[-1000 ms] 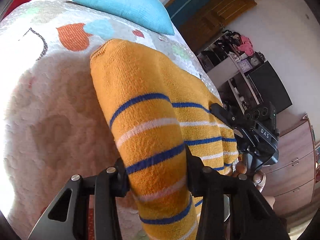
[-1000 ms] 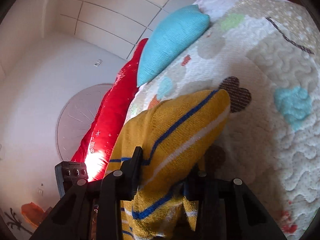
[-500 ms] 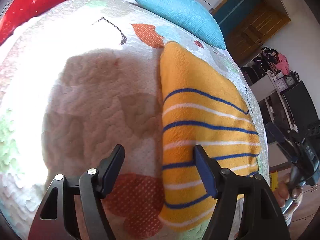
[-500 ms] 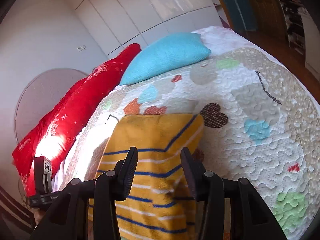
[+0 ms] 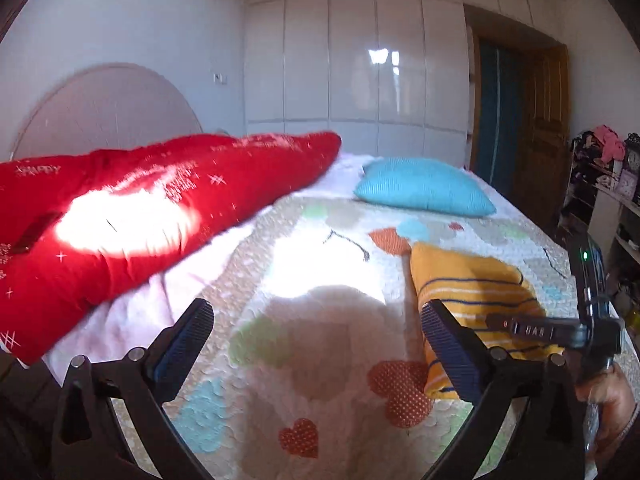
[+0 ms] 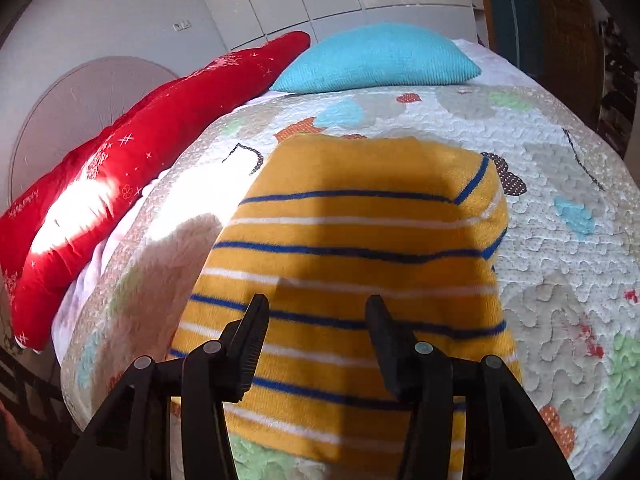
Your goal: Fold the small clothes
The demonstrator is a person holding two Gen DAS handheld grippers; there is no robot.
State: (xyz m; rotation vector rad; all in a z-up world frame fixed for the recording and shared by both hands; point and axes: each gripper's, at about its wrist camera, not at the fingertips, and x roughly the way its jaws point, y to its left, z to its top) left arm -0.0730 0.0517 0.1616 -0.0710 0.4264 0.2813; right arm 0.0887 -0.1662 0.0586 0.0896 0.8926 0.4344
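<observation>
A yellow knit garment (image 6: 352,248) with blue and white stripes lies folded flat on the quilted bedspread (image 6: 560,240). It also shows at the right of the left wrist view (image 5: 472,288). My right gripper (image 6: 316,328) is open and empty, hovering just above the garment's near part. My left gripper (image 5: 316,328) is wide open and empty, raised above the bedspread (image 5: 320,344) to the left of the garment. The right gripper's body (image 5: 560,328) shows at the right of the left wrist view, over the garment.
A long red pillow (image 5: 140,216) lies along the left side of the bed, and a blue cushion (image 5: 424,192) sits at the head. White wardrobe doors (image 5: 360,60) stand behind. A wooden door (image 5: 544,128) and cluttered shelves (image 5: 600,184) are at the right.
Both grippers let go of the garment, which went from held up to lying folded on the bed. Both then opened wider and drew back; the left one tilted up toward the room.
</observation>
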